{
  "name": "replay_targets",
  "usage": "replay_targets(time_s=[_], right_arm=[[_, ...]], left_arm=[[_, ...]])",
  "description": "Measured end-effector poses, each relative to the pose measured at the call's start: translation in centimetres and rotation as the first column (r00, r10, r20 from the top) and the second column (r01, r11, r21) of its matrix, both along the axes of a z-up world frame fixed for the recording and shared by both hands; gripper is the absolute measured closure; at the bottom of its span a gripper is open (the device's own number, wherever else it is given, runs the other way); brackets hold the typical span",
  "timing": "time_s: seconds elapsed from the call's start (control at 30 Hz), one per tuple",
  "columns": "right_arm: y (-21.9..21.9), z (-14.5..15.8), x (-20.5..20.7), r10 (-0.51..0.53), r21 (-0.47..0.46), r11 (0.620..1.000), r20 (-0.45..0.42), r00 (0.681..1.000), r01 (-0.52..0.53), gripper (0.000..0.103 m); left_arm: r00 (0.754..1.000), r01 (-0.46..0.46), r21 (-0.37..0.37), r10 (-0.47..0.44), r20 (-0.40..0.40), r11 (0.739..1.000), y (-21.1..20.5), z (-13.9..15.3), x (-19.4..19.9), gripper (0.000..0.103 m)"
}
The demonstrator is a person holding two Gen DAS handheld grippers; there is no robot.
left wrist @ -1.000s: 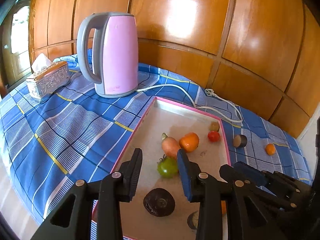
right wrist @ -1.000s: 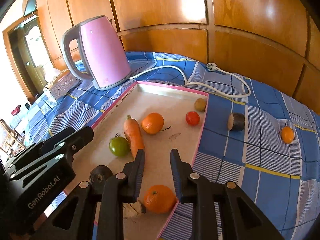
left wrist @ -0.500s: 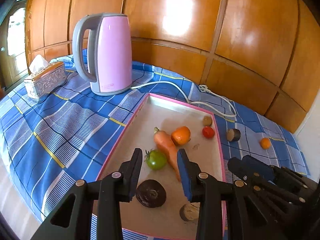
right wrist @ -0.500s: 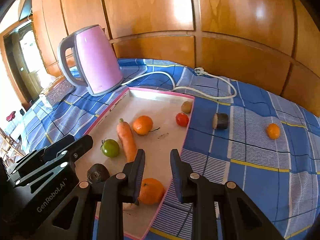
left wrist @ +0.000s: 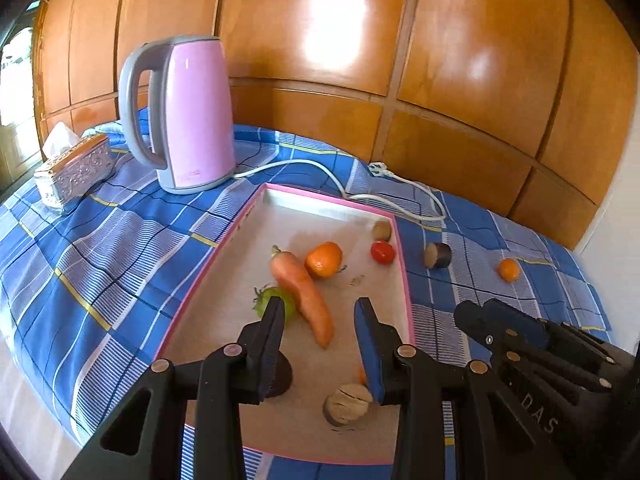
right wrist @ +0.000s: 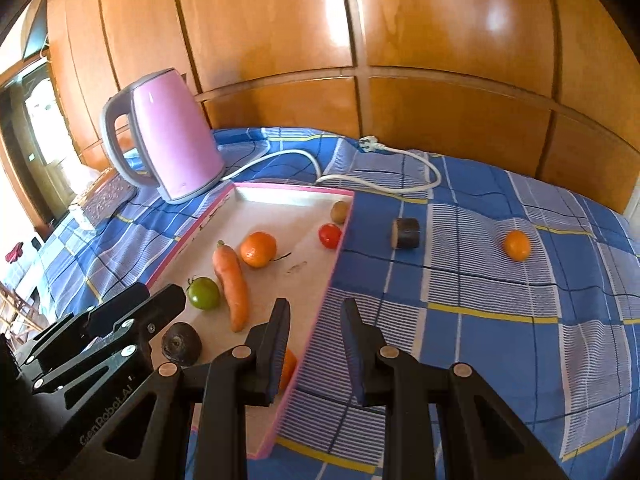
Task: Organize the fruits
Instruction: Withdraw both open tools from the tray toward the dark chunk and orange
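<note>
Wood panels (left wrist: 460, 40) close the view beyond both grippers; a blue checked cloth (right wrist: 500, 320) spreads under everything; a pink kettle (left wrist: 192, 116) stands far ahead and left of the left gripper (left wrist: 318, 316), its white cord (right wrist: 380, 184) trailing past the tray's far end; a silver tissue box (left wrist: 74, 168) sits further left still. A pink-rimmed tray (left wrist: 200, 276) lies right under the left gripper, whose jaws stand a narrow gap apart with nothing between them; the right gripper (right wrist: 314, 320) hangs over the tray's right rim, jaws nearly together and empty. In the tray, a carrot (left wrist: 304, 292) lies just ahead of the left jaws, a green tomato (right wrist: 203, 292) touching its left side and an orange (left wrist: 325, 259) at its top end; a dark round fruit (right wrist: 181, 342) and a cut brown piece (left wrist: 347, 403) lie below the jaws (half hidden). A red tomato (right wrist: 330, 235) and a small brown fruit (right wrist: 340, 210) sit by the far right rim. Out on the cloth, ahead and right of the right gripper, lie a dark cut chunk (right wrist: 406, 233) and a small orange (right wrist: 517, 245), well apart.
</note>
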State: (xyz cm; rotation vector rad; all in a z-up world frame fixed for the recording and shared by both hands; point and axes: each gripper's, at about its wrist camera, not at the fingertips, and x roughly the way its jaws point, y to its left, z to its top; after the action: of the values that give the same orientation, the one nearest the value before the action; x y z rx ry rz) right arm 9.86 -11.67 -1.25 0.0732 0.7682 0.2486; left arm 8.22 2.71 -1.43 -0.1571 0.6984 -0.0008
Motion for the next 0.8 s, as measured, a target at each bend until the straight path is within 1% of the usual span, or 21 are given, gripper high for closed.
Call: replay_targets(time_s=[0.37, 0.8], right_arm=[[-3.5, -0.4, -0.4, -0.082, 0.019, 0.996, -0.012, 0.997, 0.082, 0.076], [-6.9, -1.2, 0.1, -0.16, 0.029, 0.986, -0.035, 0.986, 0.162, 0.076]], left_arm=[[0.998, 0.067, 0.019, -0.067, -0.006, 0.998, -2.8, -0.1, -0.1, 0.066], [0.991, 0.13, 0.028, -0.129, -0.028, 0.991, -5.4, -0.5, 1.0, 0.066]])
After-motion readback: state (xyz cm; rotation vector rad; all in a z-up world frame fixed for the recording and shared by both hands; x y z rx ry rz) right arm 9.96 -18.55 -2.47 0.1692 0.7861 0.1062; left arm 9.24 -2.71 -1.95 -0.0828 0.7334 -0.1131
